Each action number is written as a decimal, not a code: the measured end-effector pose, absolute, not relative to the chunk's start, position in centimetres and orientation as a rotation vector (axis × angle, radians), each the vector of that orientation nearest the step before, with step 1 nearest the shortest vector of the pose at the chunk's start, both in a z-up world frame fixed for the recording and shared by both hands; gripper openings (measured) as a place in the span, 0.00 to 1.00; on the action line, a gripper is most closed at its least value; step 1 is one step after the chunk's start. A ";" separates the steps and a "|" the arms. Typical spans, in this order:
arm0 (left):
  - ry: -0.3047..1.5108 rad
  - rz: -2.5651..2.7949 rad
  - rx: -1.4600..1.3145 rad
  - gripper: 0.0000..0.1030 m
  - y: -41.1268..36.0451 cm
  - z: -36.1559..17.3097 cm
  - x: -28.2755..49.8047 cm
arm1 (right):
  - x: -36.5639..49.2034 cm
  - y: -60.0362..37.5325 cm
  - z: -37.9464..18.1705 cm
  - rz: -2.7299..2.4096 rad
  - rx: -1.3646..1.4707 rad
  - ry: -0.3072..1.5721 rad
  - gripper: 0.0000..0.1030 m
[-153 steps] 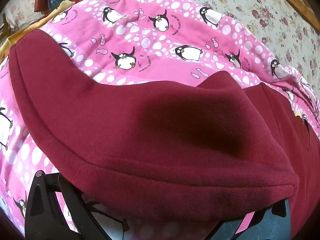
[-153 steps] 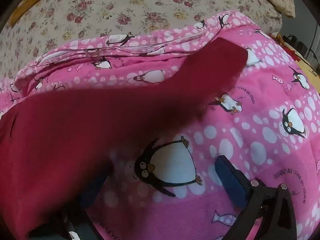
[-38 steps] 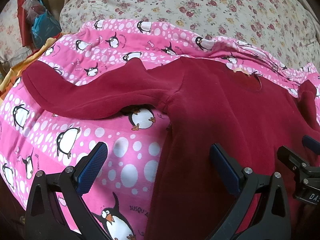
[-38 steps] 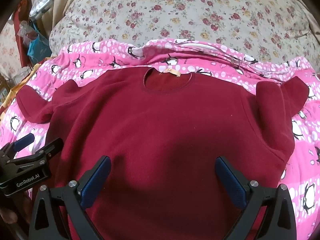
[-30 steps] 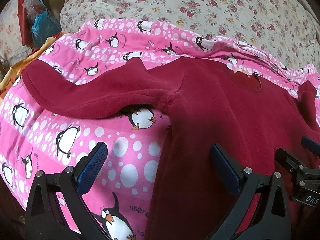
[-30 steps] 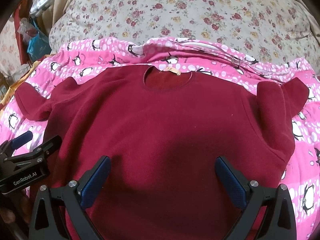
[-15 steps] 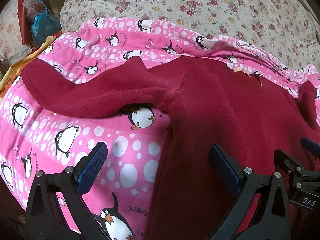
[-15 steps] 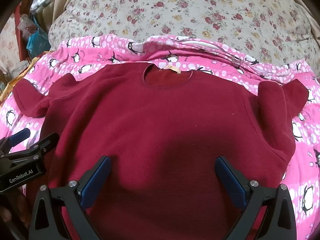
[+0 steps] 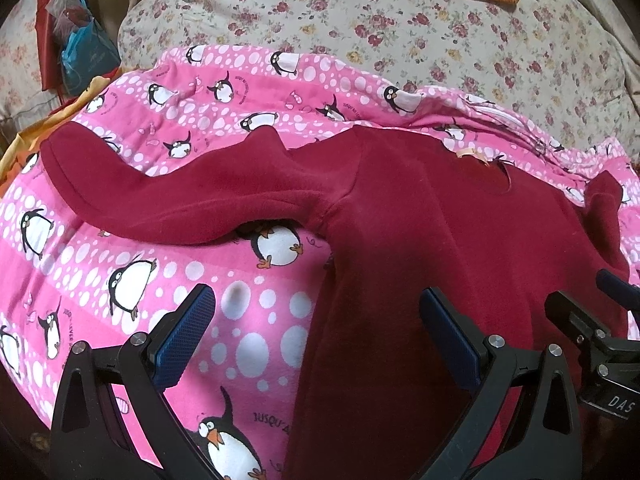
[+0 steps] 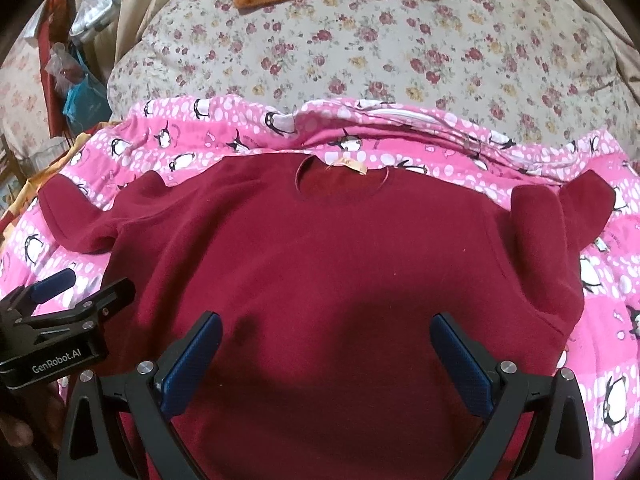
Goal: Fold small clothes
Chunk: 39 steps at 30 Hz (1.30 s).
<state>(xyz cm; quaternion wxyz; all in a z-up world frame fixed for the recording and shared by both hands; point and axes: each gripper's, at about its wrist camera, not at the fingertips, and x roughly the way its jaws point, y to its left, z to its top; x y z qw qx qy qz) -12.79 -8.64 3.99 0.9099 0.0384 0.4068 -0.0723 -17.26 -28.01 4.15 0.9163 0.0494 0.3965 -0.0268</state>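
With both tongs [image 9: 316, 336] [image 10: 326, 354] spread and empty, you risk pinching the blanket [image 9: 248, 332] under the sweater [image 10: 328, 264].

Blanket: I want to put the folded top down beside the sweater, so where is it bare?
Bare blanket lies under the left sleeve, beside the sweater. A narrower strip runs past the right sleeve. The middle is covered by the sweater.

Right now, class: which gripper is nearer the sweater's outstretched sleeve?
Left. The left gripper sits open at the sweater's side edge, just below that sleeve. The right gripper hangs open over the sweater's middle, farther from it.
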 end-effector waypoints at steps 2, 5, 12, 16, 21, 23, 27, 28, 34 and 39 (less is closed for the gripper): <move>0.835 -0.153 0.077 0.99 -8.6 4.1 -12.8 | -17.3 -27.9 4.3 -0.056 0.096 0.807 1.00; 0.831 -0.159 0.069 0.99 -8.4 4.2 -12.9 | -17.4 -27.9 4.4 -0.062 0.091 0.796 1.00; 0.802 -0.205 0.056 0.99 -8.7 4.7 -13.3 | -17.5 -28.4 4.4 -0.074 0.108 0.797 1.00; 0.792 -0.214 0.074 0.99 -9.0 4.8 -13.5 | -17.5 -28.4 4.6 -0.079 0.110 0.794 1.00; 0.805 -0.208 0.065 0.99 -8.8 4.7 -13.3 | -17.6 -28.5 4.7 -0.084 0.115 0.791 1.00; 0.806 -0.206 0.059 0.99 -8.7 4.7 -13.2 | -17.6 -28.6 4.7 -0.089 0.117 0.788 1.00; 0.808 -0.204 0.058 0.99 -8.6 4.6 -13.2 | -17.6 -28.8 4.7 -0.099 0.121 0.787 1.00; 0.809 -0.204 0.057 0.99 -8.5 4.6 -13.2 | -17.6 -28.8 4.7 -0.099 0.122 0.788 1.00; 0.819 -0.188 0.032 0.99 -7.8 4.6 -12.9 | -17.5 -28.7 4.5 -0.100 0.117 0.792 1.00; 0.873 -0.147 -0.044 0.99 -5.8 5.0 -12.0 | -17.3 -28.5 4.6 -0.083 0.146 0.814 1.00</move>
